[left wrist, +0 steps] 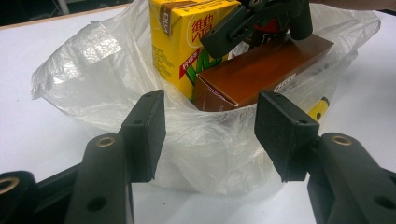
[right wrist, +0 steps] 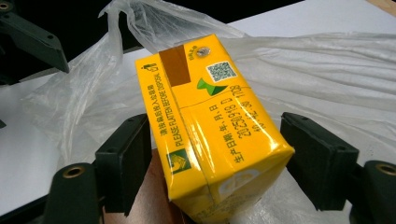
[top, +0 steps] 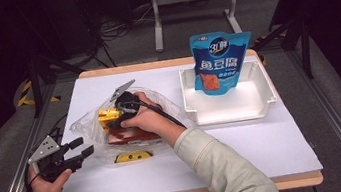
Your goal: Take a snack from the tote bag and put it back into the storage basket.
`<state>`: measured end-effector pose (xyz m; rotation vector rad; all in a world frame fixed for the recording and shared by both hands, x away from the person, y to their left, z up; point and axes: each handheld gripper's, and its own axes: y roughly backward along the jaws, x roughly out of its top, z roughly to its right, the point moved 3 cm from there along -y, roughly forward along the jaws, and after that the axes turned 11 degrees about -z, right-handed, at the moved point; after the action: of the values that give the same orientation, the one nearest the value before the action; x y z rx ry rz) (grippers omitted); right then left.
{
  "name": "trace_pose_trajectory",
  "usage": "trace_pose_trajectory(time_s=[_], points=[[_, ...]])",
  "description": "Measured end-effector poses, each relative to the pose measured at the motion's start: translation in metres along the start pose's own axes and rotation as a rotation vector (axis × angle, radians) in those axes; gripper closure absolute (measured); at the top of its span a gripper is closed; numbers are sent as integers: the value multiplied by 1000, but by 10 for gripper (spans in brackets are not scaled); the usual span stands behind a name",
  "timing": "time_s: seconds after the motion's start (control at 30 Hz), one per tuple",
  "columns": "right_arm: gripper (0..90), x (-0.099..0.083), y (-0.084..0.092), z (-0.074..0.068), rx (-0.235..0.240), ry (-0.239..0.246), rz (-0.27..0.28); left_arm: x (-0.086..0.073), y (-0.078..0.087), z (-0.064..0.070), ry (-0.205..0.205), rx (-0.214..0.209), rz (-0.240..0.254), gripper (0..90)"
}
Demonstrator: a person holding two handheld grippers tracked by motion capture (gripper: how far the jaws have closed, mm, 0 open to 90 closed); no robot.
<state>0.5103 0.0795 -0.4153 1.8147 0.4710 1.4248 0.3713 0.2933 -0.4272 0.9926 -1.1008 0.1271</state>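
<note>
Sitting upright inside the clear plastic bag [top: 127, 127], the stiff, light yellow drink carton [right wrist: 210, 126] is being straddled, ungripped, by the right claw [right wrist: 215, 163], best squeezed gently across its flat sides, while the left claw [top: 82, 147] is being held open beside the bag.

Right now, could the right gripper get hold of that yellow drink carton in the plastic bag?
Probably yes. The right gripper has its open jaws on either side of the yellow carton, pads not pressing, and the plastic bag lies open around it.
</note>
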Motion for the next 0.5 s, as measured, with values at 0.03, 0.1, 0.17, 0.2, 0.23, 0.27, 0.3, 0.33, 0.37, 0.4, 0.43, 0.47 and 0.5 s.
trace_pose_trajectory(time_s=[0.03,0.1,0.17,0.2,0.23,0.27,0.3,0.33,0.37,0.4,0.43,0.47,0.5], points=[[260,0,-1,0,1,0,-2,0,0,0,0,0,-1,440],[259,0,-1,0,1,1,-4,0,0,0,6,-2,1,440],[258,0,-3,-1,1,3,-12,0,0,0,0,0,0,440],[258,0,-3,0,-4,5,-20,0,0,0,-1,0,0,440],[258,0,-3,-1,-3,4,-25,0,0,0,-1,-1,-1,440],[259,0,-4,-1,-5,6,-27,0,0,0,2,-3,-1,440],[259,0,-4,0,-8,7,-30,0,0,0,2,-3,-1,440],[267,1,-4,-1,-10,7,-34,0,0,0,-2,-1,-1,440],[278,1,-4,0,-16,15,-32,0,0,0,-1,-1,-1,439],[293,1,-4,-1,-19,18,-35,0,0,0,-1,0,0,439],[309,1,-4,-1,-20,23,-36,0,0,0,4,-2,1,439],[327,1,-4,-1,-21,29,-36,0,0,0,3,0,-1,439],[351,1,-4,-2,-21,37,-40,0,0,0,2,1,0,439]])
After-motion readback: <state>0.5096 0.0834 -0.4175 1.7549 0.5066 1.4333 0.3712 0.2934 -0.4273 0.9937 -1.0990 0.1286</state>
